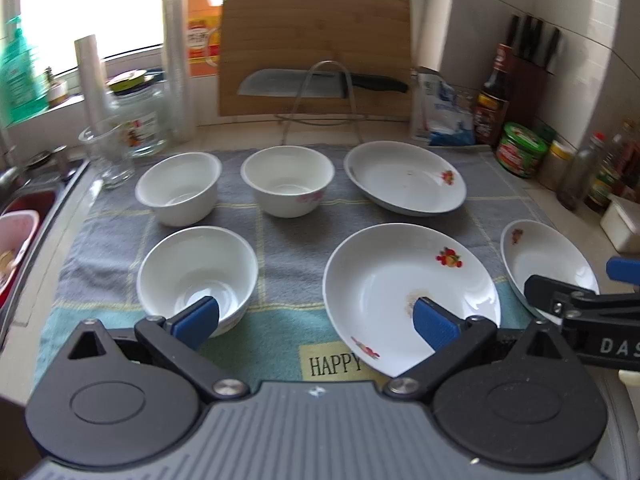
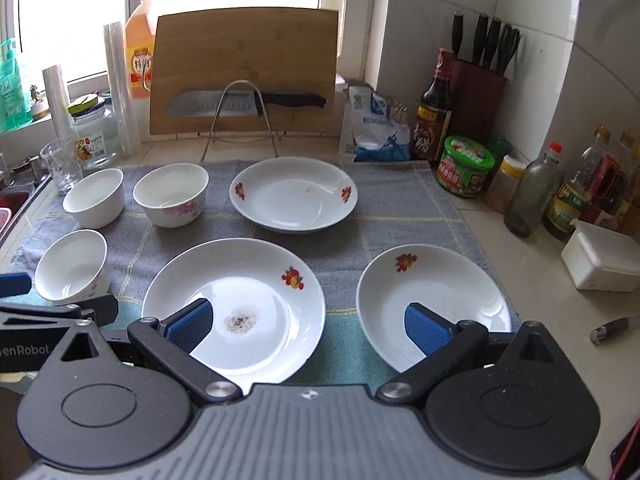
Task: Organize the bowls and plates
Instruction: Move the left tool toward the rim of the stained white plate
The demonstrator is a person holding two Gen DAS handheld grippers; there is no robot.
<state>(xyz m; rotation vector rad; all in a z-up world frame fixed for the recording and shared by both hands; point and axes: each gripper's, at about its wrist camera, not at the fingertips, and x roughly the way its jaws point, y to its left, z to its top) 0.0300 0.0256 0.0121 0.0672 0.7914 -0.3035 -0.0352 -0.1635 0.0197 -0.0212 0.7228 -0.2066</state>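
Note:
Three white bowls and three white flowered plates sit on a grey checked towel [image 2: 392,200]. In the right wrist view: near-left bowl [image 2: 72,266], far-left bowl [image 2: 94,198], pink-flowered bowl [image 2: 171,194], far plate [image 2: 294,196], near middle plate [image 2: 240,300] with a speckled stain, near right plate [image 2: 432,300]. In the left wrist view the near bowl [image 1: 198,272] and middle plate [image 1: 400,288] lie just ahead. My left gripper [image 1: 316,322] is open and empty above the towel's front edge. My right gripper [image 2: 308,326] is open and empty between the two near plates.
A bamboo cutting board [image 2: 244,72] with a knife on a wire rack stands at the back. Jars, a glass [image 2: 60,164] and bottles crowd the left back; sauce bottles and a knife block [image 2: 478,96] line the right wall. A sink [image 1: 24,216] lies left.

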